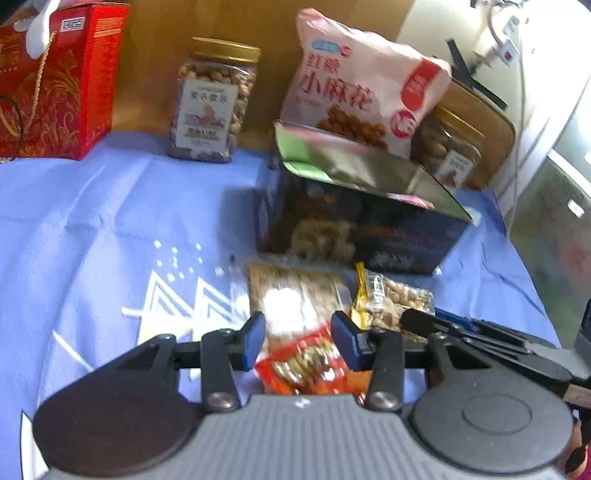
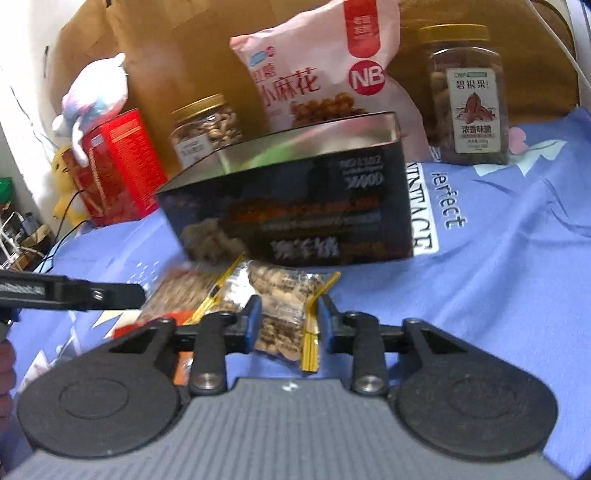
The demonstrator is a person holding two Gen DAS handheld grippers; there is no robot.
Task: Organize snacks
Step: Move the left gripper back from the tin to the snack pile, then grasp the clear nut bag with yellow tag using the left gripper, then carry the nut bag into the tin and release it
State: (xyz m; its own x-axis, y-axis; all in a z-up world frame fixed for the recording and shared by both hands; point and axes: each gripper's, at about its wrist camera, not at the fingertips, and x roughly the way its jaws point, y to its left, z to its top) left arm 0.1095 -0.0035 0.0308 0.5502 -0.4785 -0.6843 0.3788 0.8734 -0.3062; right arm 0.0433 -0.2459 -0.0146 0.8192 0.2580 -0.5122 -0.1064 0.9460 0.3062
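Observation:
A dark tin box (image 1: pixel 354 232) (image 2: pixel 295 214) stands open on the blue cloth, its shiny inside showing. In front of it lie small snack packets. My left gripper (image 1: pixel 299 339) hovers open over a red packet (image 1: pixel 306 363) and a clear packet (image 1: pixel 291 295); the red packet is wider than the gap and lies under the fingers. My right gripper (image 2: pixel 286 321) (image 1: pixel 417 321) is shut on a clear nut packet with gold edges (image 2: pixel 282 321) (image 1: pixel 399 299), its pads against both sides. The left gripper's finger (image 2: pixel 110 295) shows at the left of the right wrist view.
Behind the tin leans a pink snack bag (image 1: pixel 354 88) (image 2: pixel 321 70). Nut jars with gold lids stand at the back left (image 1: pixel 210 103) (image 2: pixel 207 125) and back right (image 2: pixel 469 99). A red gift box (image 1: pixel 55 81) (image 2: pixel 114 162) and a cardboard wall (image 1: pixel 229 22) close off the back.

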